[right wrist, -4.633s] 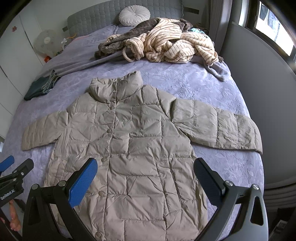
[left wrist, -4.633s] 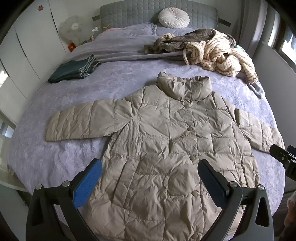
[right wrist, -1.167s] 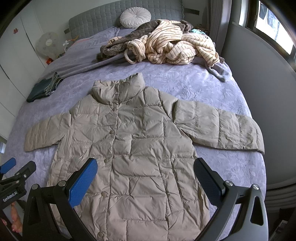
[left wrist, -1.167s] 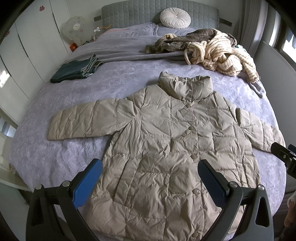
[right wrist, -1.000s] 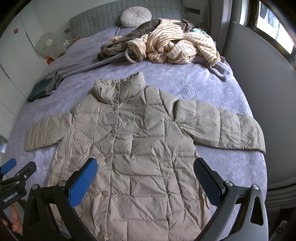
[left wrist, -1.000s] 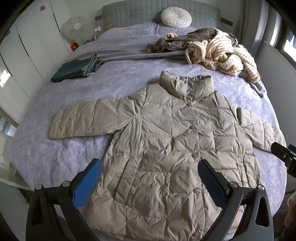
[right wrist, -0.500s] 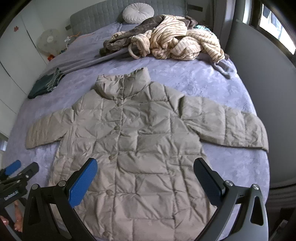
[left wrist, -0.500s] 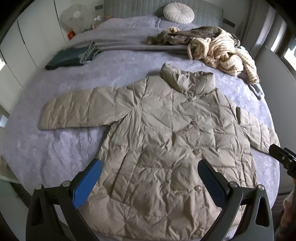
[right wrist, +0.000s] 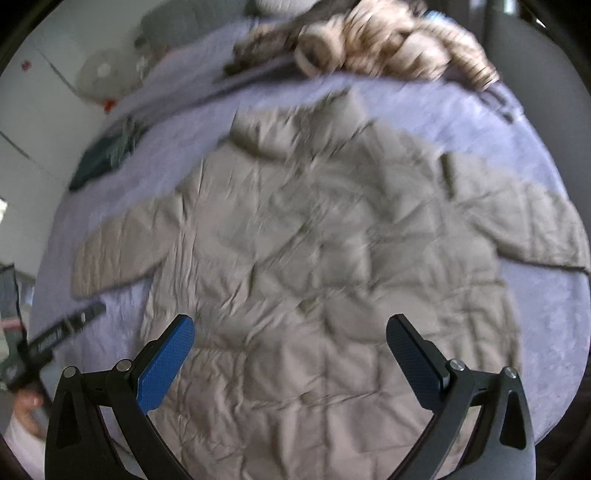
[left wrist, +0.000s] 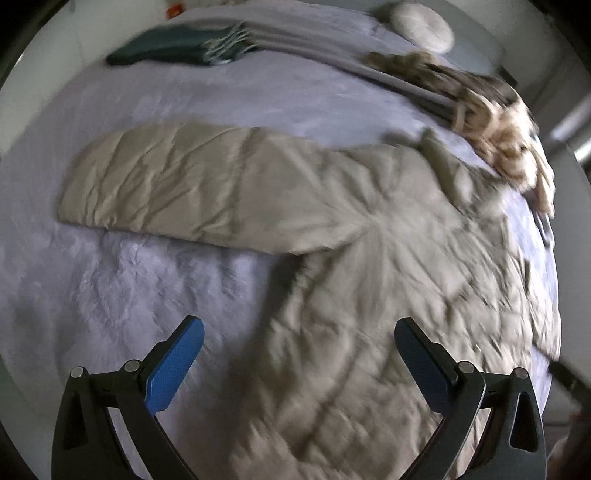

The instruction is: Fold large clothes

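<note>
A beige quilted puffer coat (left wrist: 388, 258) (right wrist: 314, 258) lies spread flat, front up, on a lilac bed cover (left wrist: 129, 288). Its left sleeve (left wrist: 177, 184) stretches out to the side, and its right sleeve (right wrist: 528, 225) reaches the bed's right edge. My left gripper (left wrist: 299, 354) hovers open above the coat's left side, below the armpit, with nothing between its blue pads. Over the coat's lower front my right gripper (right wrist: 291, 347) also stands open and empty. Both views are blurred by motion. The left gripper's body (right wrist: 66, 332) shows at the left edge of the right wrist view.
A heap of striped and brown clothes (right wrist: 388, 40) (left wrist: 491, 118) lies at the head of the bed. A folded dark green garment (left wrist: 170, 50) (right wrist: 103, 158) rests at the far left. A round white cushion (left wrist: 421, 26) sits by the headboard. A grey wall panel (right wrist: 561, 92) borders the bed's right side.
Both grippers have dropped closer to the bed. The left one has swung left toward the coat's left sleeve and armpit; the right one has tilted and moved nearer the coat's front. Both stay open.
</note>
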A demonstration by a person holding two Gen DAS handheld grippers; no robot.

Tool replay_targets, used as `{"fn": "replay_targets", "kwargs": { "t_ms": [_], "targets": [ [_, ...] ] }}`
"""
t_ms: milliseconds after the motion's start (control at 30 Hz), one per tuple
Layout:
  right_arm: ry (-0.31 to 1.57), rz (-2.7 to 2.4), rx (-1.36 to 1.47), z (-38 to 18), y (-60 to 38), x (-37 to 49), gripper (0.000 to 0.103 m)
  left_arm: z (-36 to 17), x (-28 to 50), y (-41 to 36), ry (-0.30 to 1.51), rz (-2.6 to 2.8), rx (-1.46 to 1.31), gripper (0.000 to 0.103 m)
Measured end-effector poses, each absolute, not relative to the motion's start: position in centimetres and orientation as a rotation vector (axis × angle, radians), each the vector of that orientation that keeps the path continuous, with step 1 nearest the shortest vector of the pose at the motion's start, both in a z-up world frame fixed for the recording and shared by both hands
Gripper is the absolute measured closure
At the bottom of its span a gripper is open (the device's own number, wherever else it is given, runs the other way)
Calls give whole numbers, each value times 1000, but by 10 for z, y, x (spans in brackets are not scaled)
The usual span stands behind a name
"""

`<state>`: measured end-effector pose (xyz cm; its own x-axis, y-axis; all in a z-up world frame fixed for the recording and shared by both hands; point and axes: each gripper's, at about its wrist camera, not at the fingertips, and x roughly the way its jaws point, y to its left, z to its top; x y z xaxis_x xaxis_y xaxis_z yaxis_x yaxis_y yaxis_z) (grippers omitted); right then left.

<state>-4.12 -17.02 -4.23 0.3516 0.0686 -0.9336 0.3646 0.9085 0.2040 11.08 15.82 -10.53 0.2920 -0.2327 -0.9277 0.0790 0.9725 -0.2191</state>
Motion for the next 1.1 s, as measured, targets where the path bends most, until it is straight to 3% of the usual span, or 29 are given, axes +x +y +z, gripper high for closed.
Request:
{"fn": "replay_targets", "kwargs": {
  "t_ms": [333,633,667,700,733,767,800,867,900,933,967,1000,1100],
  "targets": [
    [1277,-111,455,-118,-110,-4,0,-211,191,254,1285,-162,-522,0],
    [1228,-69,476,-145,-96,36,0,-221,254,299,1139,-25,-540,0],
    [1218,-61,483,-146,-95,43,0,-222,258,303,1129,-1,-534,11],
    [1210,-55,489,-146,-94,48,0,-222,263,305,1124,17,-528,35],
    [1195,-44,499,-145,-92,55,0,-223,266,307,1128,13,-522,50],
    [1175,-33,512,-143,-91,63,0,-222,269,309,1127,-14,-529,83],
    [1157,-25,527,-142,-90,70,0,-219,272,312,1121,-60,-548,92],
    [1130,-18,561,-142,-89,81,1,-203,269,309,1081,-72,-487,92],
    [1112,-11,590,-143,-89,88,9,-194,266,305,1059,-80,-447,92],
    [1098,1,621,-144,-89,95,37,-186,264,301,1042,-92,-423,92],
    [1099,26,652,-147,-88,103,56,-174,264,296,1023,-113,-411,92],
    [1108,43,671,-151,-85,110,83,-163,262,297,1002,-137,-404,92],
    [1114,88,728,-164,-76,128,90,-131,250,289,934,-214,-371,92]
  ]
}}
